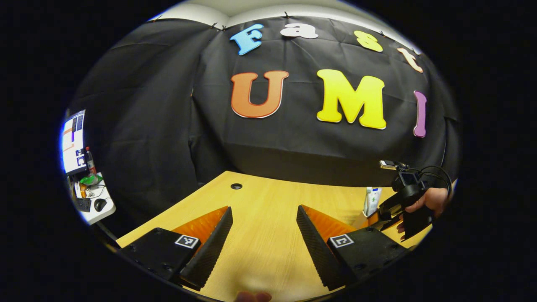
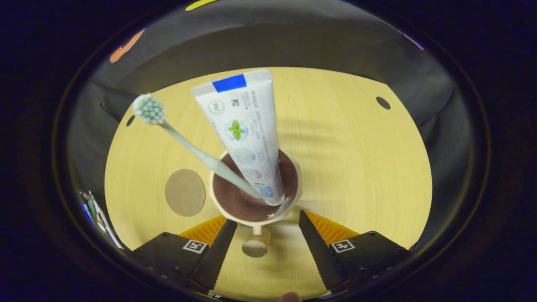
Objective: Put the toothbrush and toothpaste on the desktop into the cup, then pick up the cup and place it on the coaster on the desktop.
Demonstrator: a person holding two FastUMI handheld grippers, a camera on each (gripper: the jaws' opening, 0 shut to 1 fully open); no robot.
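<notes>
On the left gripper view, left hand-held gripper [image 1: 264,247] open over bare tabletop [image 1: 268,197]. Right gripper view: right hand-held gripper [image 2: 267,251] open, straddling cup [image 2: 255,191] handle; toothbrush [image 2: 193,147], toothpaste [image 2: 245,130] inside cup; coaster [image 2: 185,192] just beside cup.

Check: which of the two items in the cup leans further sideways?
The toothbrush. It slants across the cup, bristles out past the rim, while the toothpaste stands nearer upright.
</notes>
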